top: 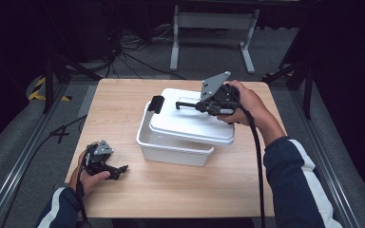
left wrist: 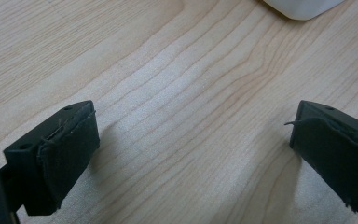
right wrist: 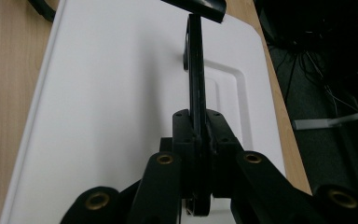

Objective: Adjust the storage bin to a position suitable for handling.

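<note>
Two tongs: left tongs [top: 121,170] rest released on the light wooden table [top: 123,114]; right tongs [right wrist: 196,140] clench the black handle [right wrist: 196,70] of the rigid white plastic lid [top: 190,124], lying askew over the white rectangular tub [top: 171,149]. Likely light, slippery; the handle grips best.

White box [left wrist: 303,7] cut by the top edge — corner only; interior under lid [top: 190,121] hidden
</note>
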